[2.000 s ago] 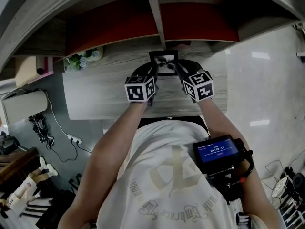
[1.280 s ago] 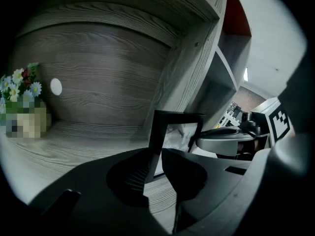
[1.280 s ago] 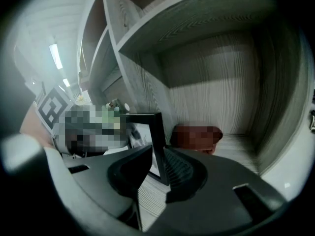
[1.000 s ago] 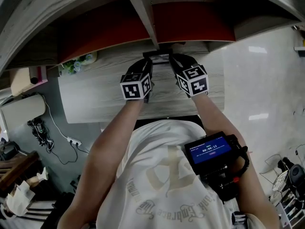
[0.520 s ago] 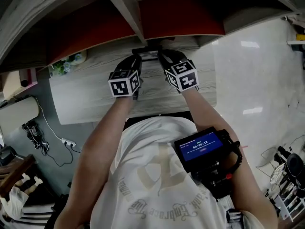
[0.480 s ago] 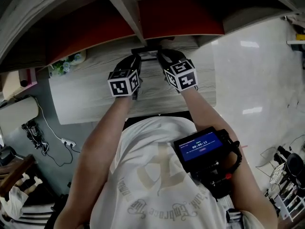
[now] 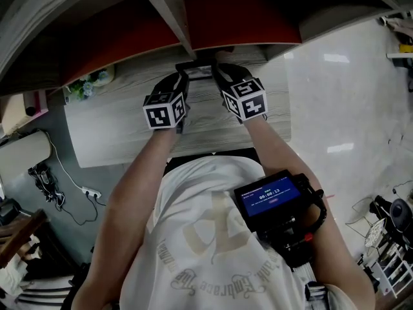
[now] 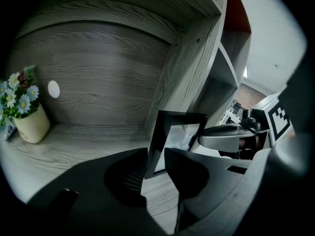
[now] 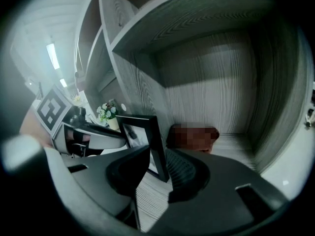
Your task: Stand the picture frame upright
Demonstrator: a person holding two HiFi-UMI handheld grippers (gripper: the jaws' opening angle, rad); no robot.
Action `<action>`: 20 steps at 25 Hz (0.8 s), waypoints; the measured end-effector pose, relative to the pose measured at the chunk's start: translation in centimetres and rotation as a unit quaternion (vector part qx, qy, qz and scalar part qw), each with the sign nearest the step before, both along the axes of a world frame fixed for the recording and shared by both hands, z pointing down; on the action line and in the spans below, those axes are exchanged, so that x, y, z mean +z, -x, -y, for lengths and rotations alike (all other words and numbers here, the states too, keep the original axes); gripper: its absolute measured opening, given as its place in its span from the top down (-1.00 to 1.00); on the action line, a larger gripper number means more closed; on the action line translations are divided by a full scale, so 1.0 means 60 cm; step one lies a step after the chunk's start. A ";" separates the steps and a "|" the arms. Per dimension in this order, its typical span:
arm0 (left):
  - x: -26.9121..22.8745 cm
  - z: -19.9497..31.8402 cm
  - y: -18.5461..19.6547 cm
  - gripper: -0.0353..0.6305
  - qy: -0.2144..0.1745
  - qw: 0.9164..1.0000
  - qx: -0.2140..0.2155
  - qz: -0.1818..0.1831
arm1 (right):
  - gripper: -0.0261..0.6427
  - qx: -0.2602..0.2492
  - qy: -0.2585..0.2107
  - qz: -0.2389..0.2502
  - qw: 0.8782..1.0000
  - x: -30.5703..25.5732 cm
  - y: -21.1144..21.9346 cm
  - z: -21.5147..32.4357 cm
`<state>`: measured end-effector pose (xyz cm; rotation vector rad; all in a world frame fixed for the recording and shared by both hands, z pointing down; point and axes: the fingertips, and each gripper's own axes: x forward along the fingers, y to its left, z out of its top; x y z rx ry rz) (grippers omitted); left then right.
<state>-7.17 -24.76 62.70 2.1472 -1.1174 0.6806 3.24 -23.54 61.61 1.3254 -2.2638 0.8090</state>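
The black picture frame [image 7: 195, 65] stands upright on the grey wood desk [image 7: 116, 131], edge-on in the head view, just under the shelf. My left gripper [image 7: 183, 80] is at its left side and my right gripper [image 7: 218, 76] at its right side. In the left gripper view the frame's [image 8: 174, 136] left edge sits in the gap of the left gripper [image 8: 156, 162]. In the right gripper view the frame's [image 9: 143, 140] right edge sits between the jaws of the right gripper [image 9: 157, 162]. Both pairs of jaws have just been opening and stand slack around the frame.
A small pot of flowers [image 7: 90, 81] stands at the desk's back left, also the pot [image 8: 24, 118]. A shelf divider [image 7: 169, 18] comes down right behind the frame, with red-backed compartments either side. A device with a lit screen [image 7: 271, 196] is strapped on the person's right forearm.
Two seconds ago the frame leaned back with its face showing; now it stands upright and shows only its top edge. Both grippers have stayed at its sides.
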 end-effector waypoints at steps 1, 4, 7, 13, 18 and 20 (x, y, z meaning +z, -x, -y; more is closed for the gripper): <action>-0.011 -0.008 0.006 0.56 -0.002 1.000 0.001 0.000 | 0.61 0.001 -0.002 0.000 1.000 -0.012 0.004 -0.008; -0.030 -0.023 0.018 0.56 -0.006 1.000 0.003 0.001 | 0.61 0.007 -0.007 0.000 1.000 -0.032 0.009 -0.022; -0.032 -0.028 0.020 0.50 -0.006 1.000 0.006 0.004 | 0.61 0.015 -0.007 0.004 1.000 -0.035 0.008 -0.029; -0.029 -0.034 0.026 0.50 -0.007 1.000 0.006 0.004 | 0.61 0.030 -0.009 0.015 0.999 -0.028 -0.002 -0.027; -0.044 -0.043 0.033 0.56 -0.016 1.000 0.009 -0.008 | 0.61 0.041 -0.021 0.021 0.999 -0.046 -0.003 -0.036; -0.050 -0.049 0.033 0.58 -0.022 1.000 0.012 -0.015 | 0.70 0.043 -0.030 0.022 0.998 -0.055 -0.003 -0.042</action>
